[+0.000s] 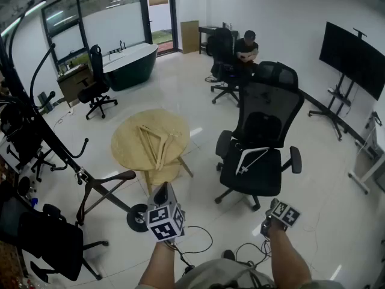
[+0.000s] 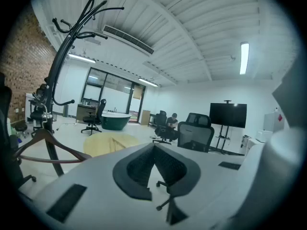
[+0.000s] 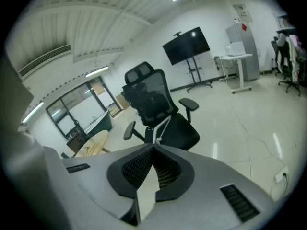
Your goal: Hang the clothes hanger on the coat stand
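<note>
The black coat stand rises at the left, and a dark brown hanger hangs low on it, near its base. A light wooden hanger lies on the round wooden table. A white hanger rests on the seat of the black office chair. My left gripper is shut and empty, just right of the stand's base. My right gripper is shut and empty in front of the chair. The left gripper view shows the coat stand and the brown hanger; the right gripper view shows the white hanger.
Black office chairs crowd the left around the stand. A dark bathtub and a seated person are at the back. A TV on a stand is at the right. Cables trail on the floor near me.
</note>
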Demonstrator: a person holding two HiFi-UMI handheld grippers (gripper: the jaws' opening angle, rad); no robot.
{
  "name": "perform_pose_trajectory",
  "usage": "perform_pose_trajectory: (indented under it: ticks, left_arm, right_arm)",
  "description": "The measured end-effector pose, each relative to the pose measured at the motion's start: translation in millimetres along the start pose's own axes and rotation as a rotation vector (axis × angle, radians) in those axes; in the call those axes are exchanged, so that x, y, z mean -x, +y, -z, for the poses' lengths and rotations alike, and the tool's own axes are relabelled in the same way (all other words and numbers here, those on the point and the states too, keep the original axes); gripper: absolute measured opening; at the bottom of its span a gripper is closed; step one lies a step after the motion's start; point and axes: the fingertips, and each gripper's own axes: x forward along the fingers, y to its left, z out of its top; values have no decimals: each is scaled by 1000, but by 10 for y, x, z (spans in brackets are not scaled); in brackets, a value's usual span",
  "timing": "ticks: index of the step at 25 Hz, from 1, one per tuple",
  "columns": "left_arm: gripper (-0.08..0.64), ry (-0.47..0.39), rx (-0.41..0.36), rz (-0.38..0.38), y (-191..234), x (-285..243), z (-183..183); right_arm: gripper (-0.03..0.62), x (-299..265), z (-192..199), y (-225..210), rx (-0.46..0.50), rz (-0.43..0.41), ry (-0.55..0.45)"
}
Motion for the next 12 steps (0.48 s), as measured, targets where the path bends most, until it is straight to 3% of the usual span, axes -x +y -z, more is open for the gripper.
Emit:
perform_pose_trajectory:
  ticks: [5,6,7,12]
  left_arm:
    - [41,39,-39,131,-156,15,54]
    - [46,46,-43,146,-210,-6,73]
    - [49,53,-48,158,-278,-34,94]
    - [73,73,-94,196,-860,-204,162]
  right_arm:
    - [3,192,-153,716,316,-71,-75]
    - [51,217,-208,834,369,-90,-89]
    - [58,233,-277,930,413,-108,-105]
    - [58,115,-663,1062,526,-185,-158]
